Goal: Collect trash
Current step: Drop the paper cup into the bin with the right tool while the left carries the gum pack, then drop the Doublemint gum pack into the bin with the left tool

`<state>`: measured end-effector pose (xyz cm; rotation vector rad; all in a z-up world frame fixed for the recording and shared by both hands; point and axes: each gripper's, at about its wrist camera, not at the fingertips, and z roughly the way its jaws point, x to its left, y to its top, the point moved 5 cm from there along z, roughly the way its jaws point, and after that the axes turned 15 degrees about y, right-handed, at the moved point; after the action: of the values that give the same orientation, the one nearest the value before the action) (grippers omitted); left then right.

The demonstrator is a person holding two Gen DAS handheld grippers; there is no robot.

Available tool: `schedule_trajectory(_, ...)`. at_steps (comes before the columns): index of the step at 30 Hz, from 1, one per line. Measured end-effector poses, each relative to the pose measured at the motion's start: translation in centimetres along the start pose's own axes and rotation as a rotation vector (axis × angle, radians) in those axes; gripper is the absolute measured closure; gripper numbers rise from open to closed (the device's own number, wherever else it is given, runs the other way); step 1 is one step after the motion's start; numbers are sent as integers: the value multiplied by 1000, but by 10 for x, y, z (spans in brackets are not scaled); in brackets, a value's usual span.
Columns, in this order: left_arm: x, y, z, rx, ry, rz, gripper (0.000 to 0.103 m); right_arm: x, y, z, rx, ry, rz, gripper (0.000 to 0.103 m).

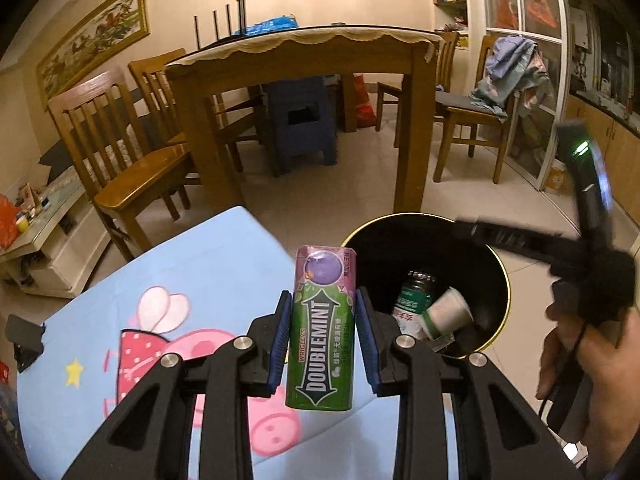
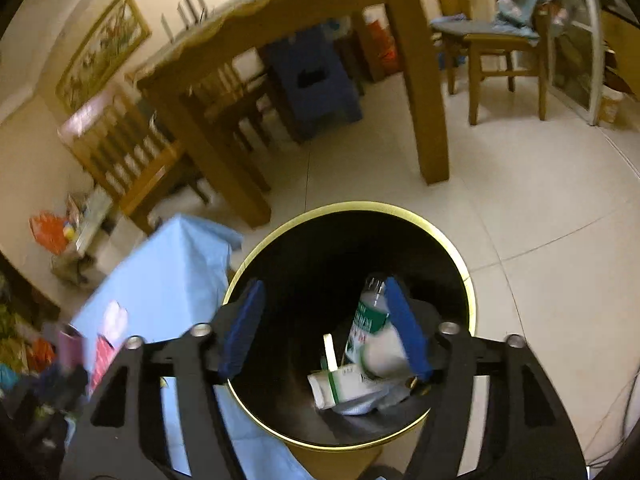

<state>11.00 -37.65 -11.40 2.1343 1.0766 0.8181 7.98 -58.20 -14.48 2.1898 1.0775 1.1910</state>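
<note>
The Doublemint gum box [image 1: 322,330] stands upright, pinched across its sides by the left gripper [image 1: 322,340] above the blue cartoon cloth [image 1: 192,276], beside the black bin [image 1: 498,276]. It looks light, stiff and glossy, so a mid-body hold suits. The right gripper [image 2: 326,328] hangs spread and empty over the bin's trash.

The bin [image 2: 472,308] stands right of the cloth-covered table [image 2: 172,276], bottles [image 2: 372,320] inside.
</note>
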Motion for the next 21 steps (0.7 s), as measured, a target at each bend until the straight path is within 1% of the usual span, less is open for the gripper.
schedule_trajectory(2, -7, 1, 2, 0, -8, 13, 73, -2, 9, -19, -79, -14, 4, 16)
schedule_trajectory(3, -13, 4, 5, 0, -13, 20, 73, -4, 13, -30, -124, -21, 12, 14)
schedule_trajectory(5, -19, 8, 9, 5, -23, 26, 73, -5, 19, -44, -180, -22, 30, 10)
schedule_trajectory(7, -29, 13, 16, 12, -37, 36, 73, -6, 21, -54, -210, -38, 43, 6)
schedule_trajectory(10, -45, 23, 26, 13, -52, 55, 73, -15, 22, -63, -230, -72, 64, 5)
schedule_trajectory(13, -61, 38, 37, 2, -64, 67, 73, -28, 23, -74, -247, -80, 105, 5)
schedule_trajectory(16, -76, 53, 50, 12, -87, 71, 73, -37, 25, -82, -264, -95, 130, 5)
schedule_trajectory(17, -79, 57, 52, 12, -89, 75, 73, -38, 24, -85, -269, -100, 135, 5)
schedule_trajectory(19, -82, 61, 54, 1, -69, 80, 70, -39, 23, -88, -272, -107, 136, 5)
schedule_trajectory(21, -82, 62, 54, 2, -73, 77, 67, -38, 22, -90, -273, -118, 131, 5)
